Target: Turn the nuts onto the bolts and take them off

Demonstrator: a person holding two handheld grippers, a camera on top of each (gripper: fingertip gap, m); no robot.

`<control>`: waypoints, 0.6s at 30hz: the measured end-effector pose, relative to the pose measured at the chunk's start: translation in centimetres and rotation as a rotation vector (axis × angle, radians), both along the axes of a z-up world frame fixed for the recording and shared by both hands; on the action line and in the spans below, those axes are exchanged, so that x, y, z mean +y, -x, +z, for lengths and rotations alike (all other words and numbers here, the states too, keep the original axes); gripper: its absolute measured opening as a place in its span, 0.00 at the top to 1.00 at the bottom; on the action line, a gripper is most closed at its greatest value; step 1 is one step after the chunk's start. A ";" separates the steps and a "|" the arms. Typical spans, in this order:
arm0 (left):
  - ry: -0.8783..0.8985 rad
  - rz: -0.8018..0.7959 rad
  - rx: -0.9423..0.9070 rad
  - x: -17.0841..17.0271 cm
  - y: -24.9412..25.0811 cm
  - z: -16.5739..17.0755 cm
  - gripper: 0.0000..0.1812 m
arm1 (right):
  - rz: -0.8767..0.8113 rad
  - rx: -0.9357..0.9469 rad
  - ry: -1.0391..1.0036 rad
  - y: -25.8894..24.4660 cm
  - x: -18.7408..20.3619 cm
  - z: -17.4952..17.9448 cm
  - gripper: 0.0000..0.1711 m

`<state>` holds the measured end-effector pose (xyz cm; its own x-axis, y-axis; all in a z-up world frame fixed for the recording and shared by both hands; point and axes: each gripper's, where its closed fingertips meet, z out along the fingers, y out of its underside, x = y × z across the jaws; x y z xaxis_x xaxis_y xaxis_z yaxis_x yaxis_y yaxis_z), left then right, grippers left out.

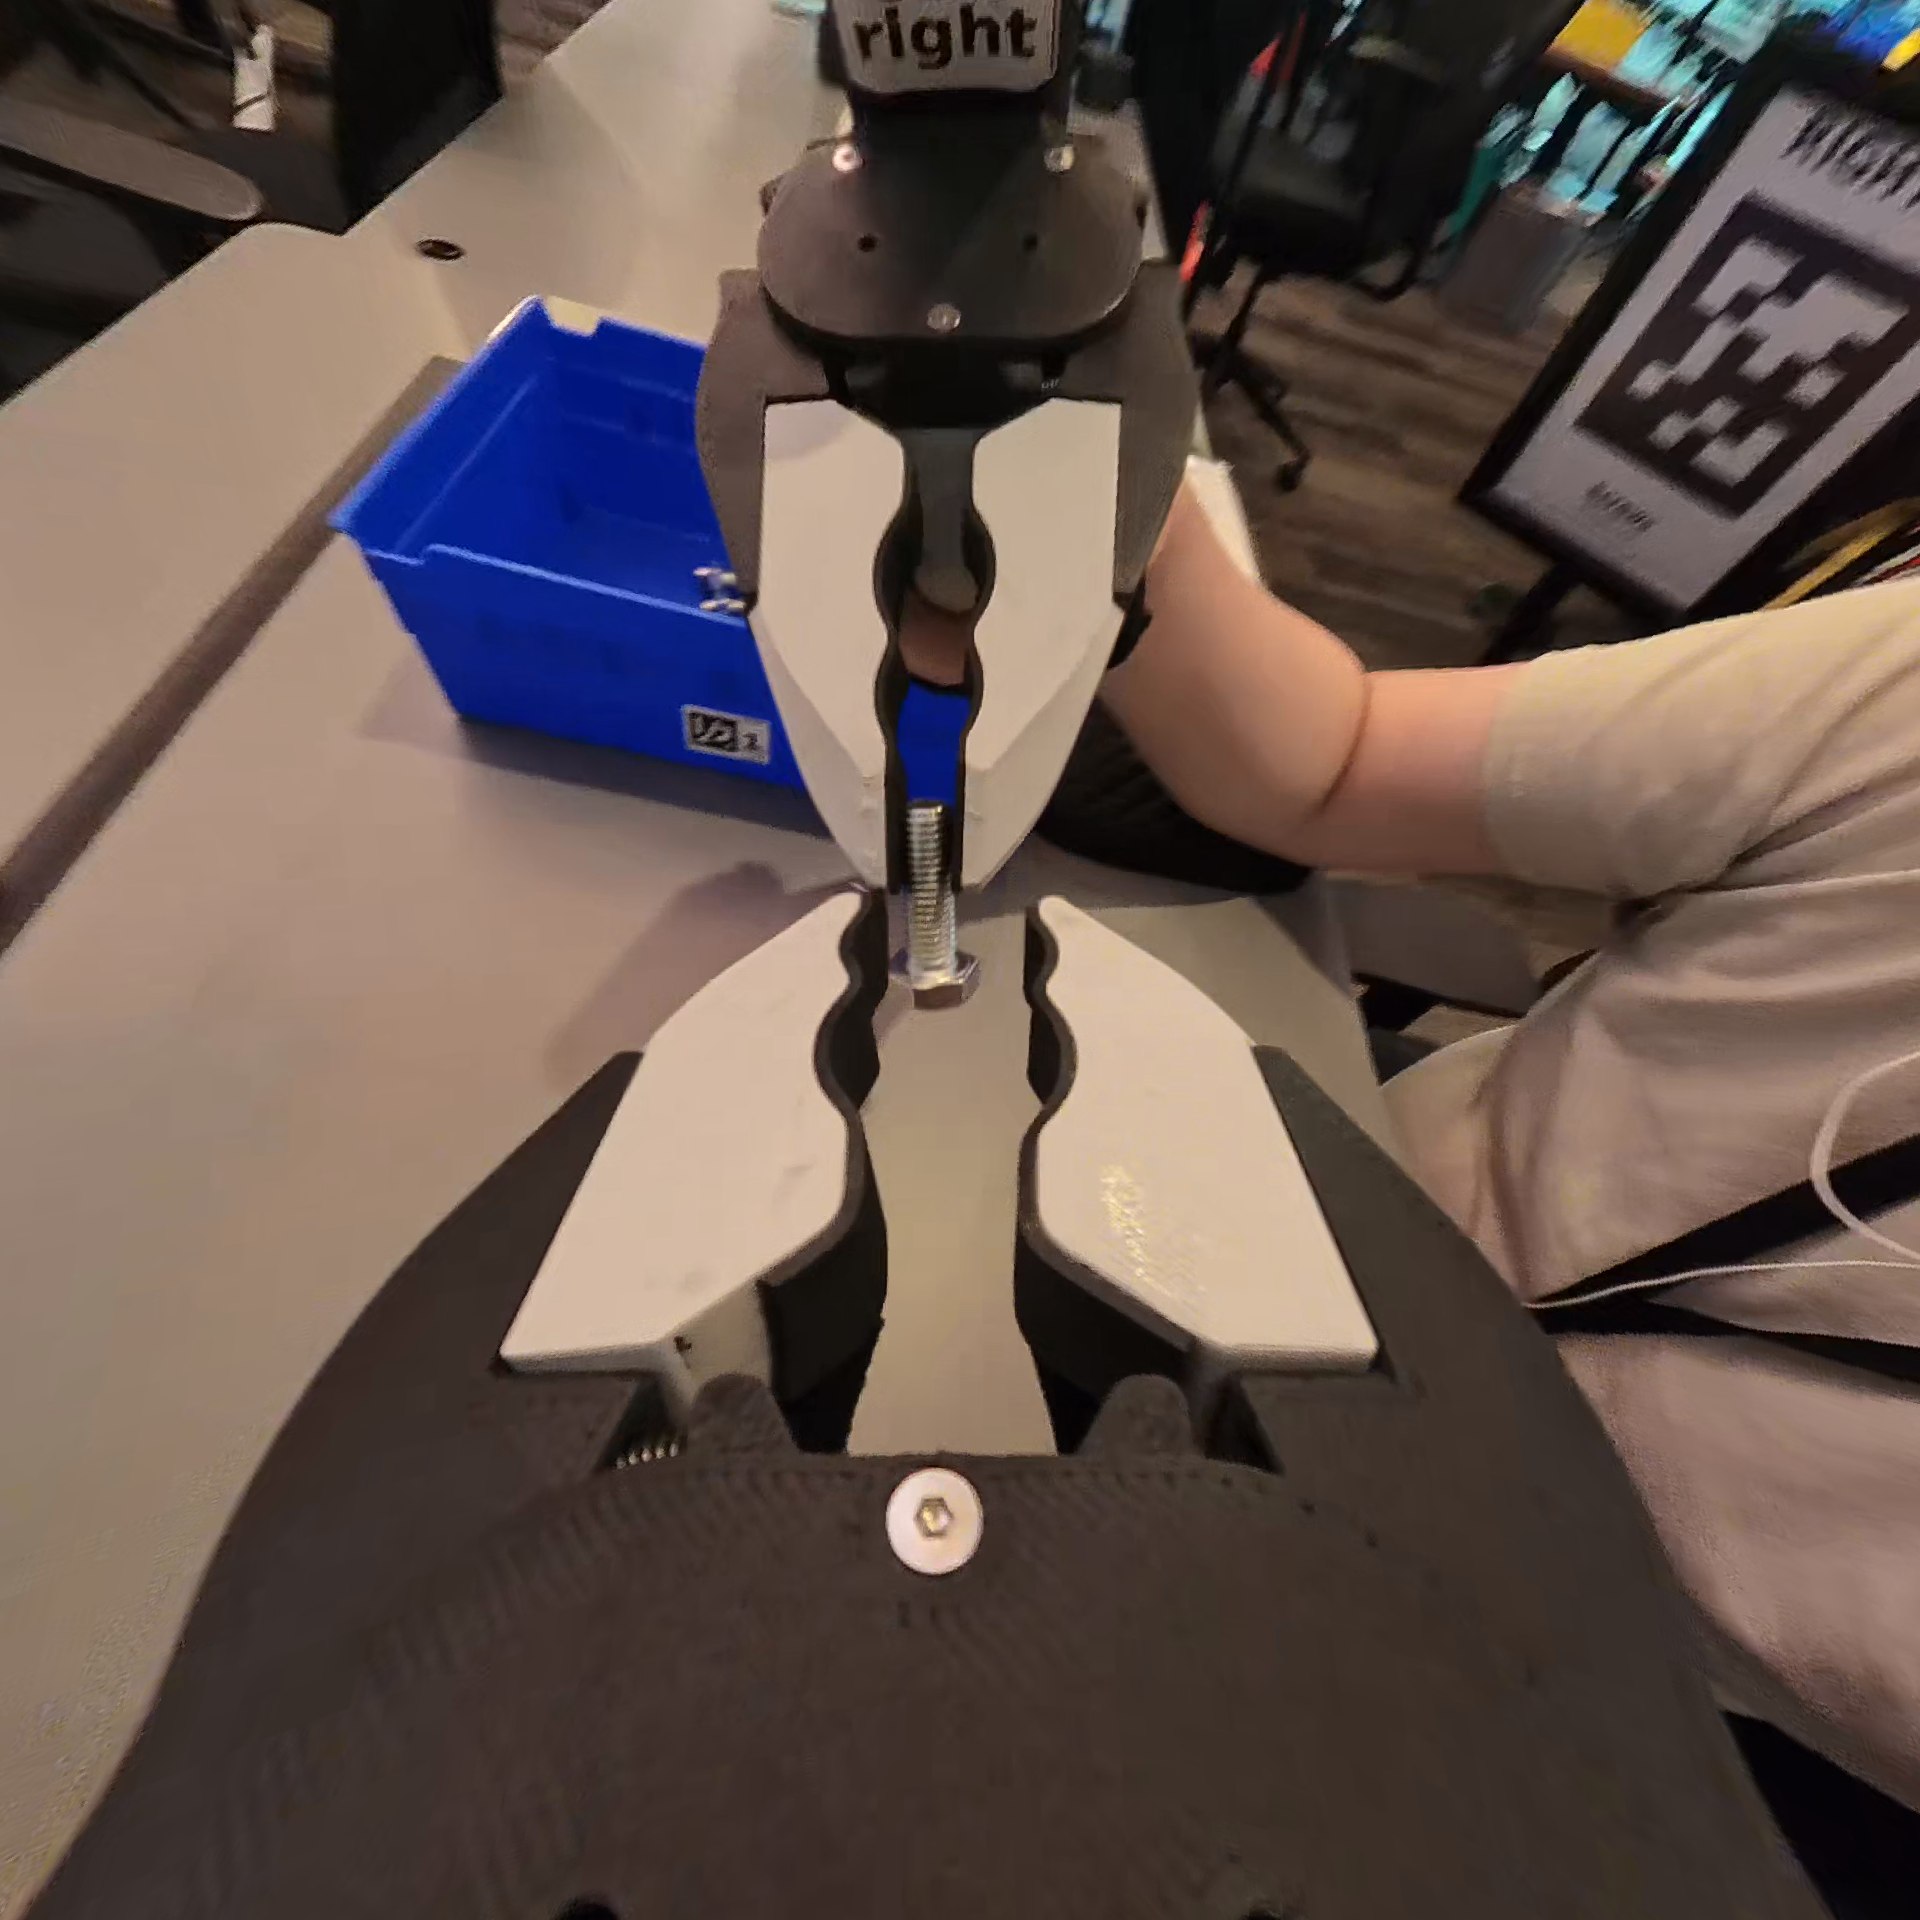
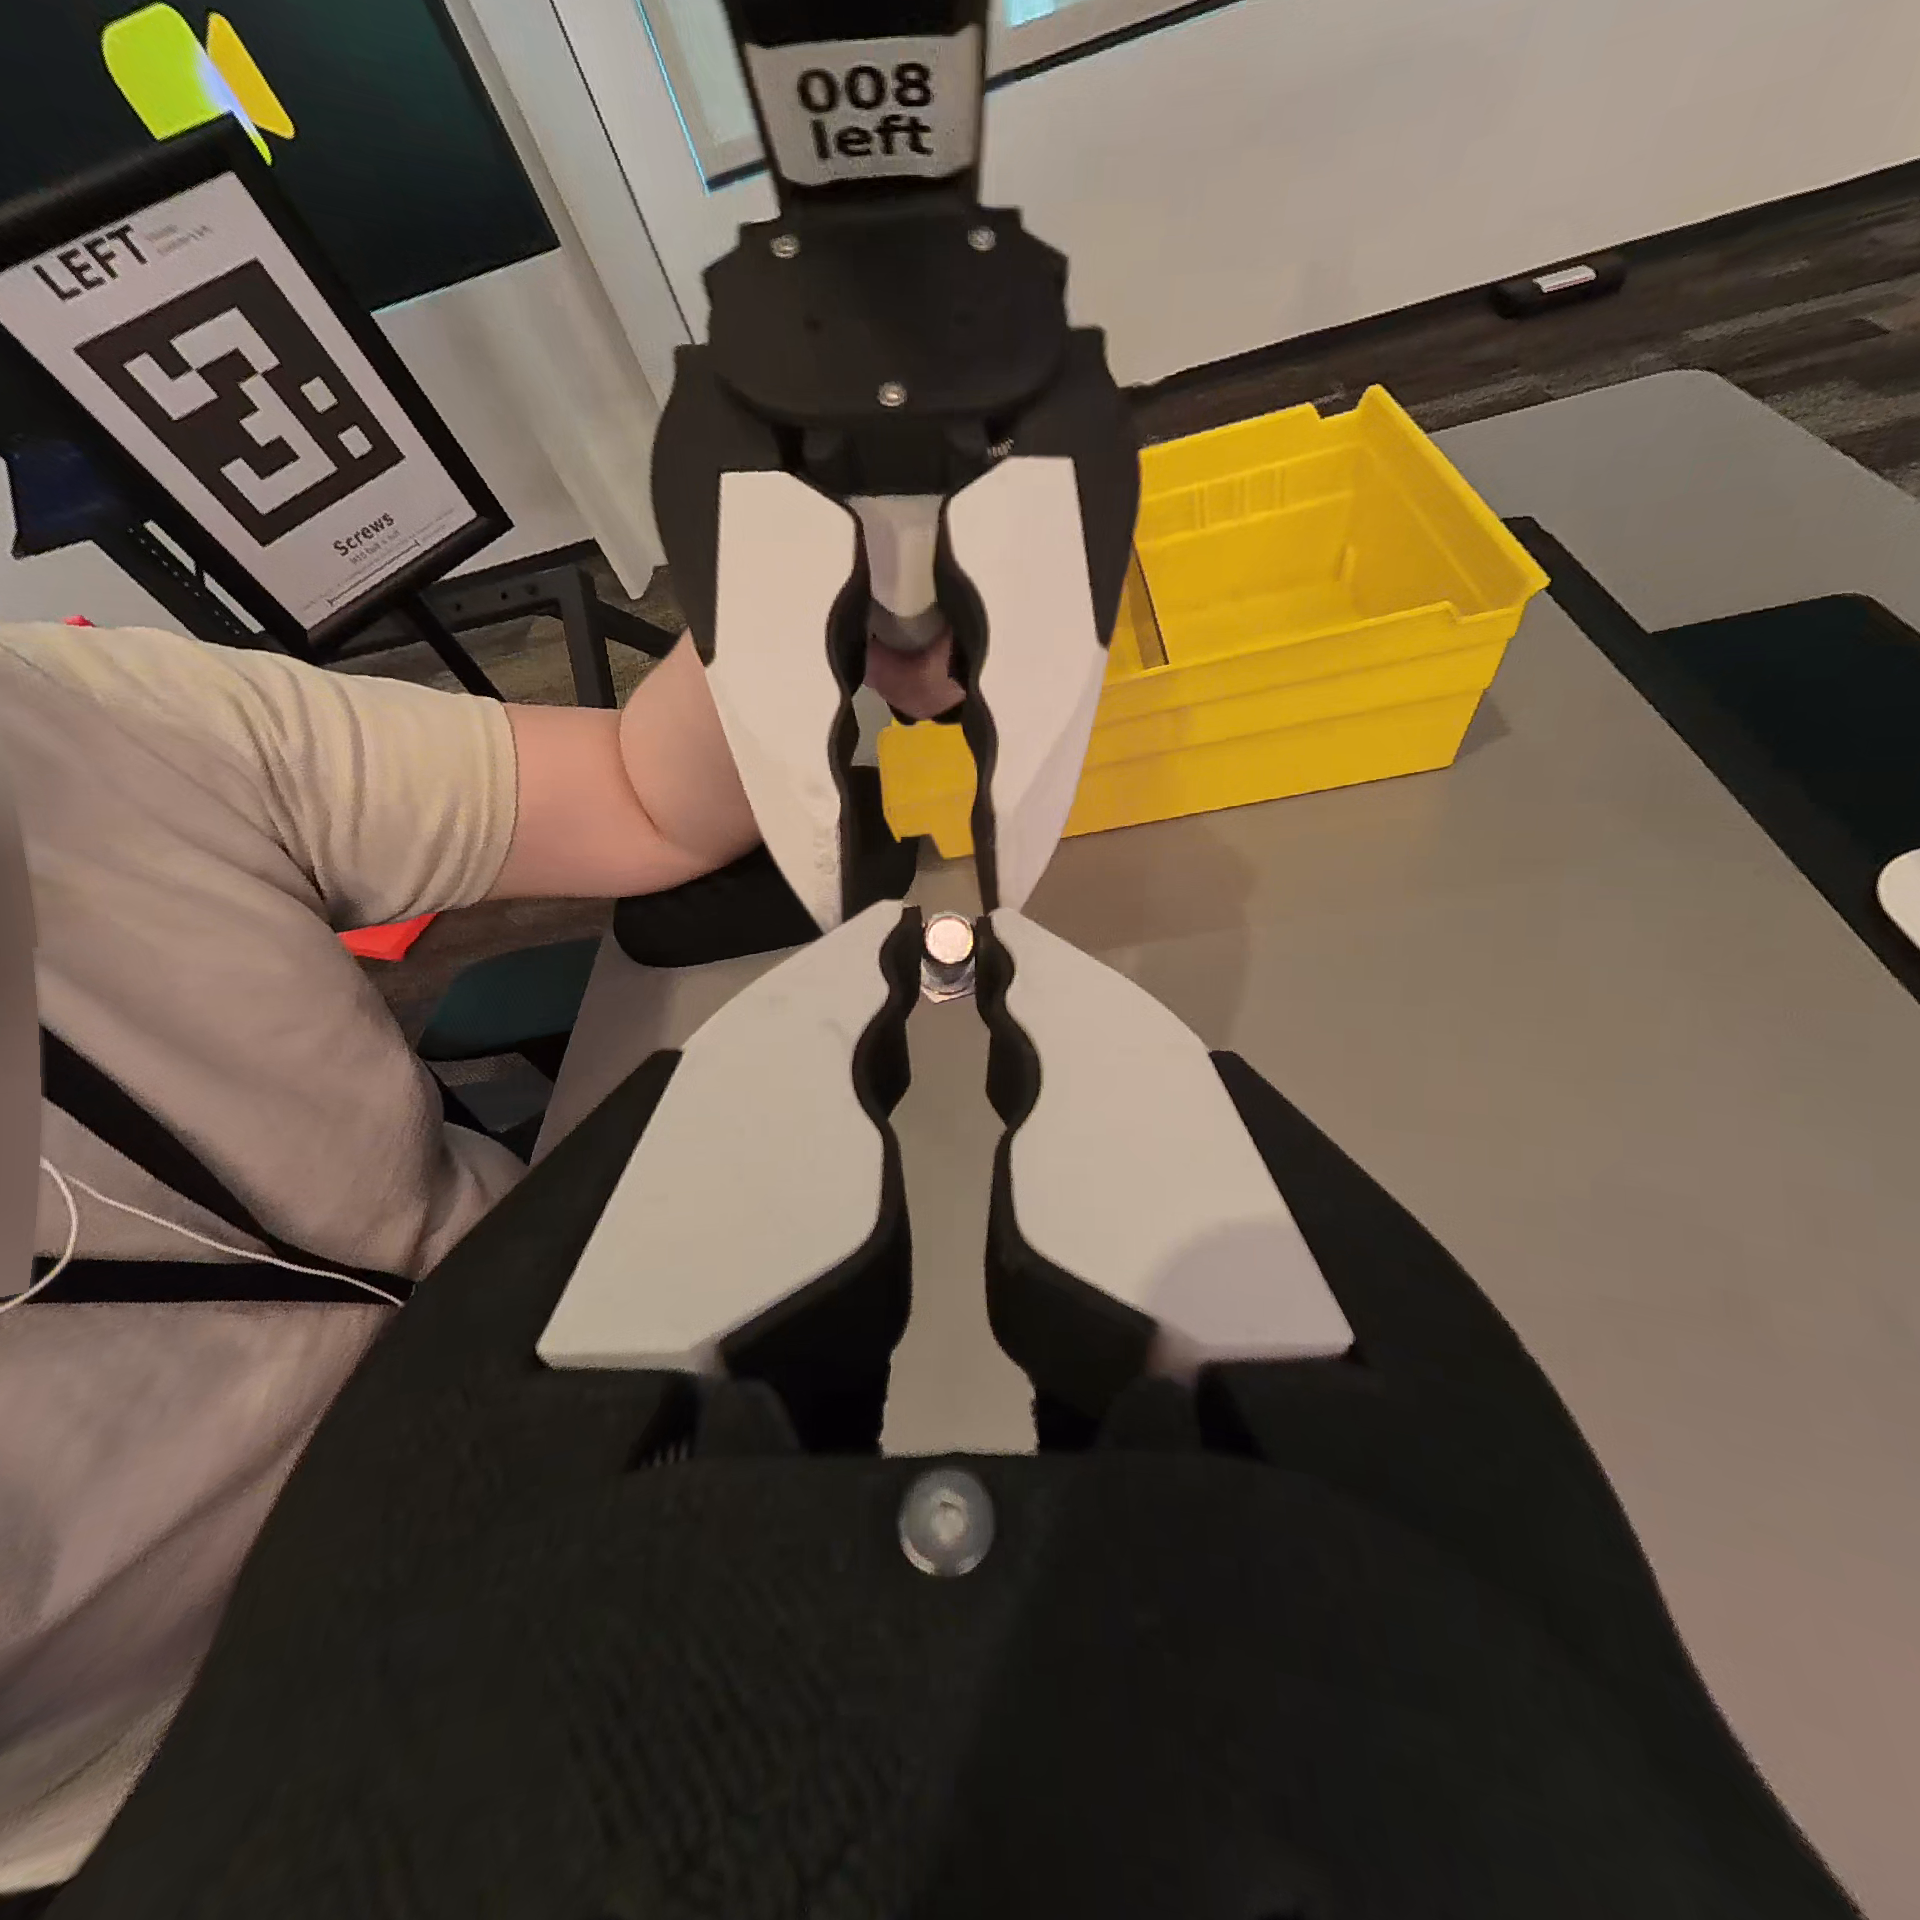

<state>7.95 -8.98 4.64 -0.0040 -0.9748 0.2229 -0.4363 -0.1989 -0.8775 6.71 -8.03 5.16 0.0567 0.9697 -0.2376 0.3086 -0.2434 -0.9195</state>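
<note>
Bolt (image 1: 928,902) clamped by its threaded shank in the right gripper (image 2: 943,920), nut (image 1: 942,981) at its end between the left gripper's (image 1: 945,914) parted fingers, above a grey table (image 1: 260,987), blue bin (image 1: 540,561) and yellow bin (image 2: 1309,644) nearby

Soft indoor light, fisheye-warped, blurred edges

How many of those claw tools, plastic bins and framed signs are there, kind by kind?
Hand-held grippers: 2, left hand-held gripper, right hand-held gripper
Bins: 2, blue bin, yellow bin
Framed signs: 2, one sign, another sign
Total: 6
</note>
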 end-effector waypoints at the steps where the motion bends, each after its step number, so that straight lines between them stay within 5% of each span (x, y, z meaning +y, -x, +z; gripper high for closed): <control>1: 0.028 -0.009 -0.009 -0.1 -0.1 -0.1 0.87 | 0.001 -0.005 -0.001 0.0 0.0 0.0 0.94; 18: 0.233 -0.069 -0.060 -0.1 -1.8 -1.4 0.95 | -0.033 -0.012 0.117 -0.7 0.3 0.0 0.94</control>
<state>9.75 -9.06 3.27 -0.0887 -0.8939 0.4395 -0.4046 -0.3709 -0.8359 7.42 -7.71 5.16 0.0919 0.9329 -0.3481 0.3095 -0.3590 -0.8805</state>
